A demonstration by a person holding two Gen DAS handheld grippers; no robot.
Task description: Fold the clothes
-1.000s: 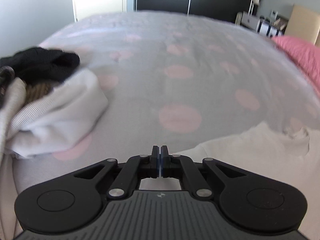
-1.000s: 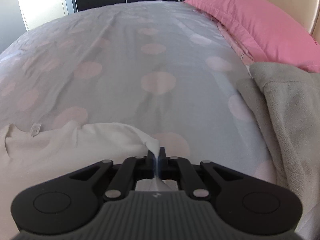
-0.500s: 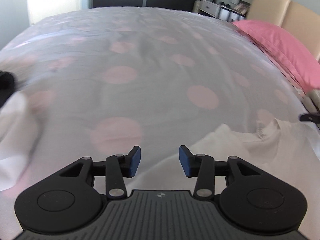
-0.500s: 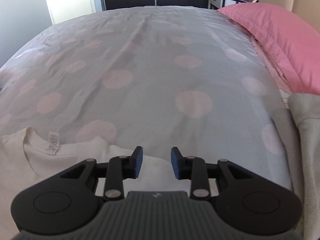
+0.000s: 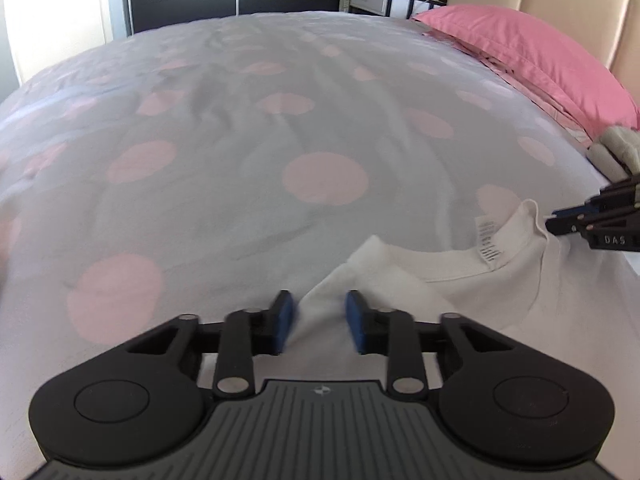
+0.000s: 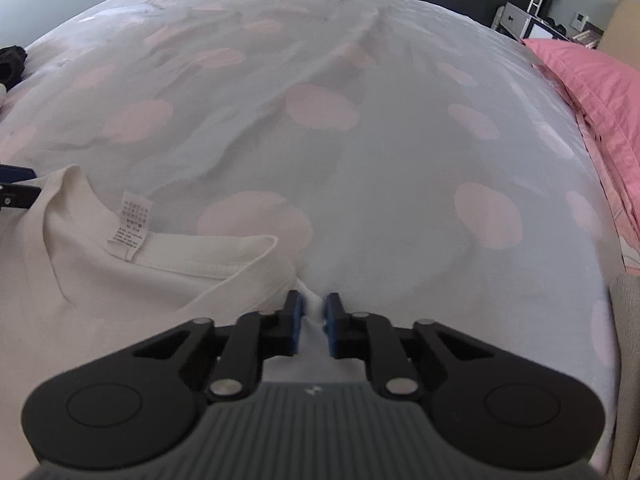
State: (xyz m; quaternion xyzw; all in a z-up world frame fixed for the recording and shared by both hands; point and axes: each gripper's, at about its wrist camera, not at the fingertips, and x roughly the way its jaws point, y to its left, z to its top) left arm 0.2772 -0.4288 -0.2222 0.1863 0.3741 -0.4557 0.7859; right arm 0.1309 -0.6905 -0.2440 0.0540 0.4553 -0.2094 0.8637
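Both grippers, spread half a second ago, now straddle the shoulders of the white shirt (image 6: 100, 280) on the bedspread (image 5: 320, 140): the left gripper (image 5: 318, 320) gapes wide, and the right gripper (image 6: 311, 320) has narrowed, seemingly nipping cloth, so a fresh hold looks likely. The pink pillow (image 5: 532, 52) and grey blanket (image 6: 628, 360) lie clear.

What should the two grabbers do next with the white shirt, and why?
Probably pinch shut. Both the left gripper and the right gripper are open, each with a bit of the shirt near the collar between its fingers, so neither holds the shirt yet and it cannot be lifted or folded.
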